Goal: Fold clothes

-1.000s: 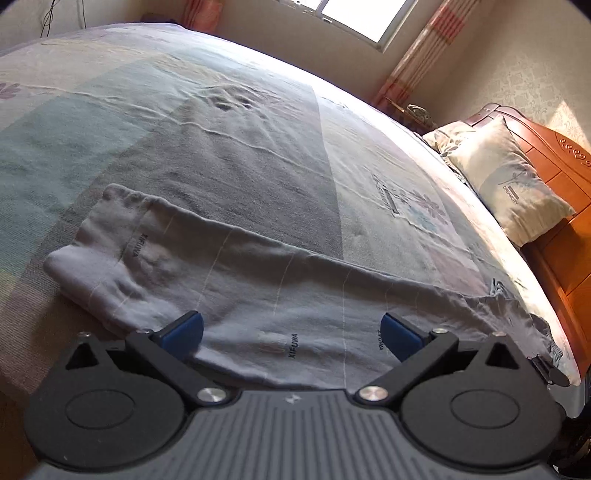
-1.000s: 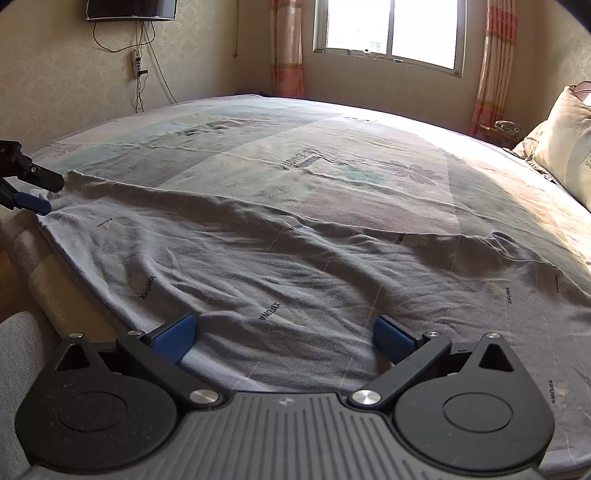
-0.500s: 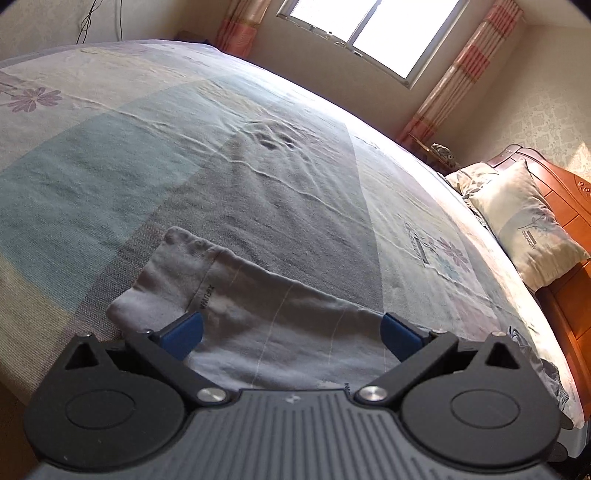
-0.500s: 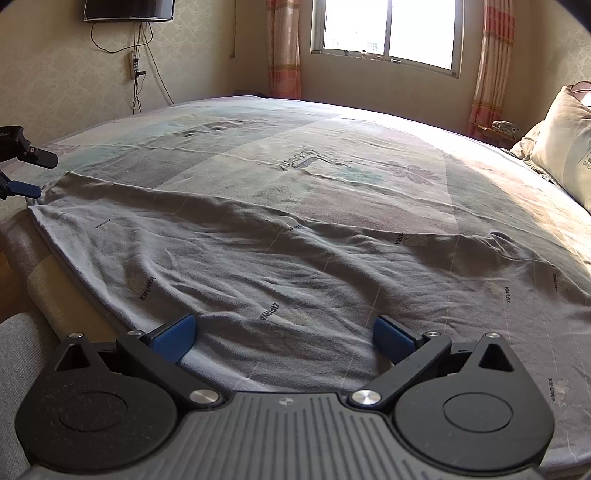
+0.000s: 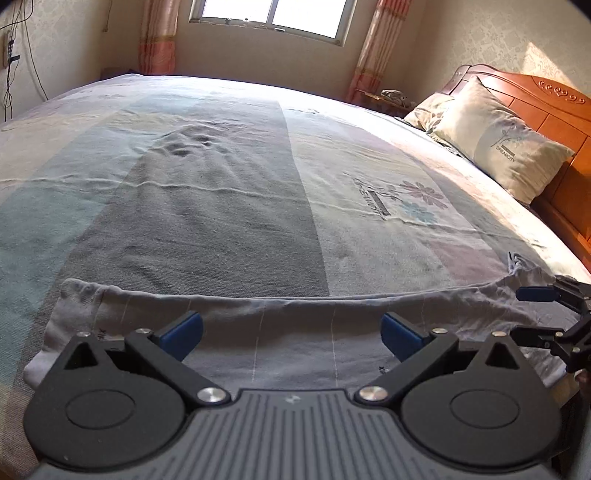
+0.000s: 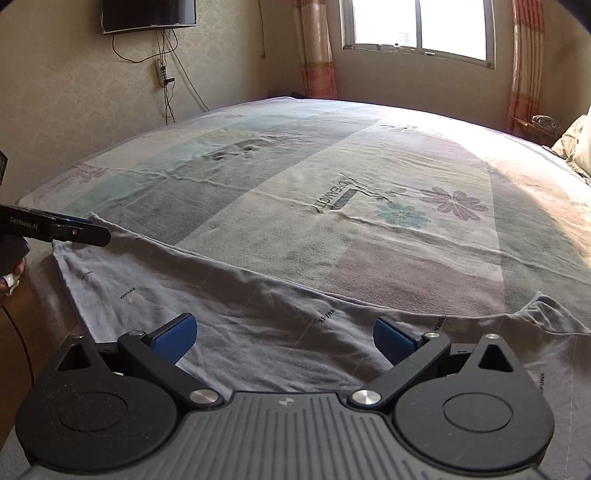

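A grey garment (image 5: 295, 332) with small printed words lies spread flat along the near edge of the bed; it also shows in the right wrist view (image 6: 258, 325). My left gripper (image 5: 291, 334) is open and hovers over its left part, holding nothing. My right gripper (image 6: 284, 334) is open and empty over its right part. The right gripper also shows at the right edge of the left wrist view (image 5: 543, 314). The left gripper shows at the left edge of the right wrist view (image 6: 79, 229), by the garment's far corner.
The bed (image 5: 221, 177) has a patchwork cover with flower prints. Pillows (image 5: 498, 140) lean on a wooden headboard (image 5: 546, 96) at the right. A window (image 6: 417, 26) with curtains is behind; a wall television (image 6: 147, 14) and cables hang at the left.
The left gripper has swung right and pulled back toward the bed edge, so the garment's far edge now runs level across its view. The right gripper has drawn back.
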Action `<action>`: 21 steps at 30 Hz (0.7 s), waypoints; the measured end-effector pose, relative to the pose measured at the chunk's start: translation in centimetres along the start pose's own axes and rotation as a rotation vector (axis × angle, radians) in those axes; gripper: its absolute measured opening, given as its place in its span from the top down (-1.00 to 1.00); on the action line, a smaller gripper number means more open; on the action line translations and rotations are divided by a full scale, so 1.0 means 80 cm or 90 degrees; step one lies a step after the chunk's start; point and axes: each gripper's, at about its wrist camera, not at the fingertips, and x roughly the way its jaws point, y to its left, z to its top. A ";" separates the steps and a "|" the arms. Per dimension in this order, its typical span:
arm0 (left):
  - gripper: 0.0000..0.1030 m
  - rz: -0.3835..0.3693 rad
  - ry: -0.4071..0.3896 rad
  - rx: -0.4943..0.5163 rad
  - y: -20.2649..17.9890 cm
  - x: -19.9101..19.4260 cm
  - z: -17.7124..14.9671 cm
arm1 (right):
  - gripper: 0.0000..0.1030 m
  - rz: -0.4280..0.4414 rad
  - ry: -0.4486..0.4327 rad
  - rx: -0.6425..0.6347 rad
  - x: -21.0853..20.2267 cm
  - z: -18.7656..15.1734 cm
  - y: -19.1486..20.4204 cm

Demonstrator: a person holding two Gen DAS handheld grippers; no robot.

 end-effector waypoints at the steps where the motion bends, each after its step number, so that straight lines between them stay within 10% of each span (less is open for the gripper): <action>1: -0.98 0.006 0.011 -0.003 0.000 0.007 -0.002 | -1.00 0.018 0.020 0.008 0.015 0.003 -0.001; 21: -0.98 0.022 0.044 -0.009 -0.024 0.001 -0.031 | -1.00 0.087 0.059 -0.017 0.087 0.030 0.032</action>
